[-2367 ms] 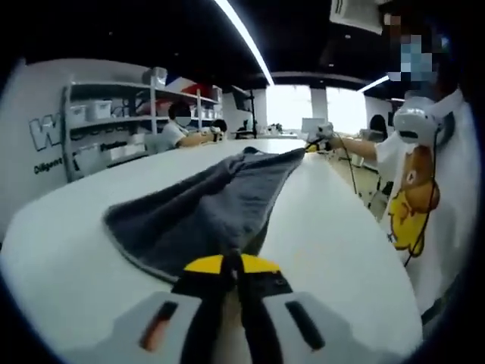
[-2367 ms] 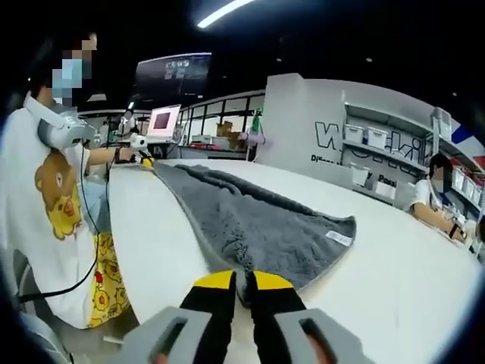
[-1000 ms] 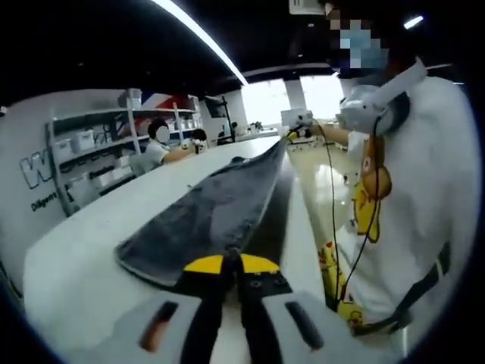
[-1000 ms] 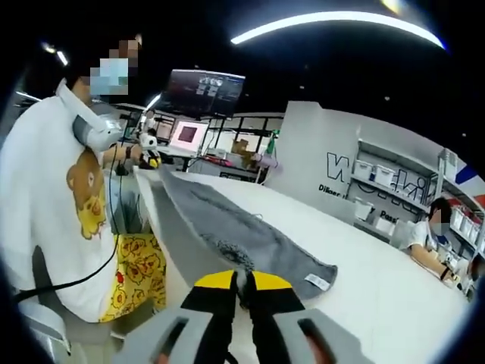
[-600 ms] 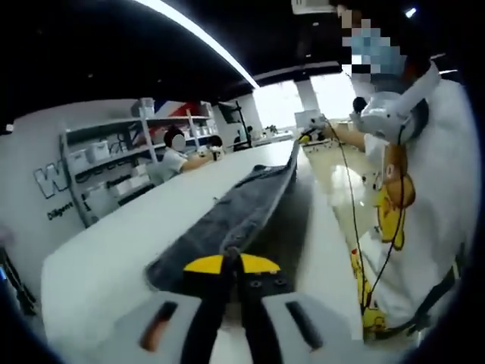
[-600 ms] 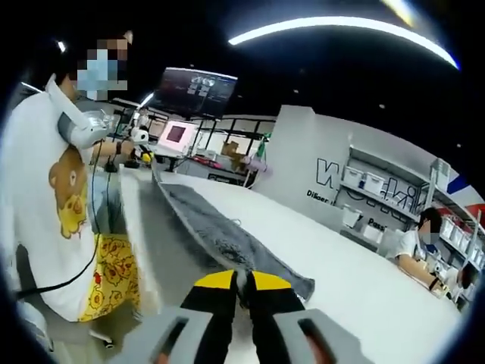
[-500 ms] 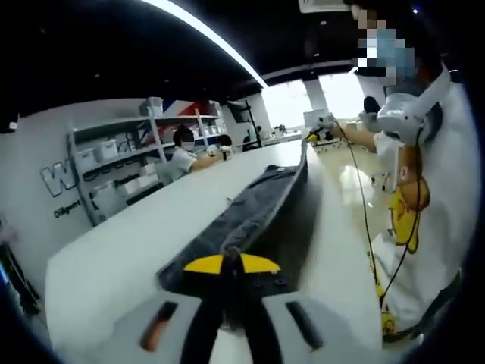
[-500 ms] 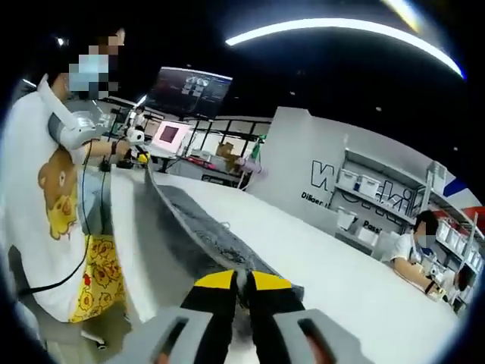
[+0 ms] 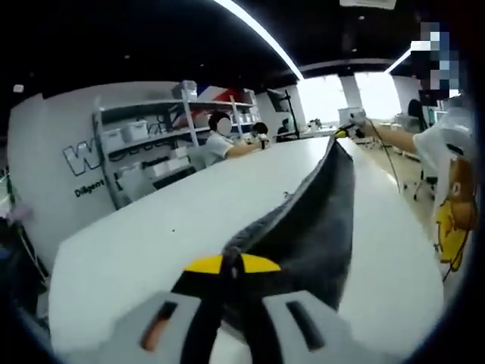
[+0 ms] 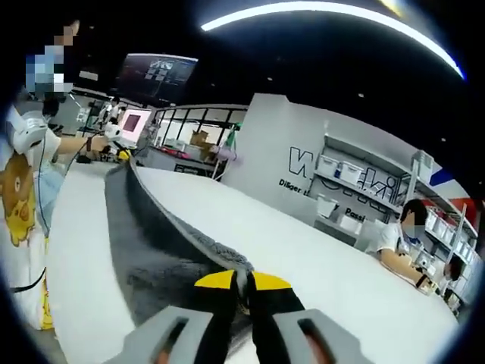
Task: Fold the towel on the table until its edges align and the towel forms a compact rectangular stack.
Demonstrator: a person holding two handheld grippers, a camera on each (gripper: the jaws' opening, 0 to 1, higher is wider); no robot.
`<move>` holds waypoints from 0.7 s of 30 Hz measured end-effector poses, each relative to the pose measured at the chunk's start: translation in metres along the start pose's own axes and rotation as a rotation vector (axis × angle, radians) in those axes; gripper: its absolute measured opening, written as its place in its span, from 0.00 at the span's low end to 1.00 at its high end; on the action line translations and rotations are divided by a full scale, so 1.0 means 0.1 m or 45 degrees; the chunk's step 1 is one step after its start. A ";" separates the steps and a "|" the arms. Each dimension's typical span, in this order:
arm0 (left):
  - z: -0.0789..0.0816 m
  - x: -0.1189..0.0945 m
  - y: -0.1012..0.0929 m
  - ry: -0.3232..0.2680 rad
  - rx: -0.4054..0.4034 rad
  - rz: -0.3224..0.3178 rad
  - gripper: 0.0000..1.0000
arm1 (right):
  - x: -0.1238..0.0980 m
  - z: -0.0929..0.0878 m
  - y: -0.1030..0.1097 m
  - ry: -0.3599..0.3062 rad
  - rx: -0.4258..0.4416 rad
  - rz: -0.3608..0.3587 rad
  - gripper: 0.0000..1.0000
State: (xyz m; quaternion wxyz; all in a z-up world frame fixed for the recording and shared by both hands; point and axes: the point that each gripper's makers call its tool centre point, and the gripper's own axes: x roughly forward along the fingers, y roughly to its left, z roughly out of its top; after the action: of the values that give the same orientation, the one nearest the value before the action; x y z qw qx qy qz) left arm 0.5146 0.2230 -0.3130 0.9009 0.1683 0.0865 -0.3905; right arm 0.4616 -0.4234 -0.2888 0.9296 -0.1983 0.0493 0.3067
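A long white surface runs down an open workroom, shelves of bins against a lettered wall and people seated at its far end under strip lights. The grey towel is strung out lengthwise between the two grippers, its long axis running straight away from the left gripper to the right gripper far ahead, top edge taut and the rest hanging to the surface. Both are clamped on it: the left gripper pinches the near corner, and in the right gripper view the right gripper is closed on its end of the towel, which stretches off to the left gripper.
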 end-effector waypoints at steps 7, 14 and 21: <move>-0.37 0.32 0.08 0.130 -0.009 -0.003 0.09 | 0.32 -0.36 -0.13 0.112 0.055 -0.025 0.06; -0.62 0.52 0.10 0.244 0.012 0.002 0.09 | 0.57 -0.69 -0.22 0.265 0.076 -0.055 0.06; -0.63 0.53 0.12 0.248 -0.013 0.020 0.12 | 0.65 -0.83 -0.23 0.315 0.090 -0.051 0.06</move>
State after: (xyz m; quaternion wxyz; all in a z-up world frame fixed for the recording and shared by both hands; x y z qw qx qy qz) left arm 0.5580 0.2180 -0.3843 0.8921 0.2016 0.1745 -0.3647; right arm 0.5302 -0.4374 -0.3708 0.9287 -0.2028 0.1705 0.2593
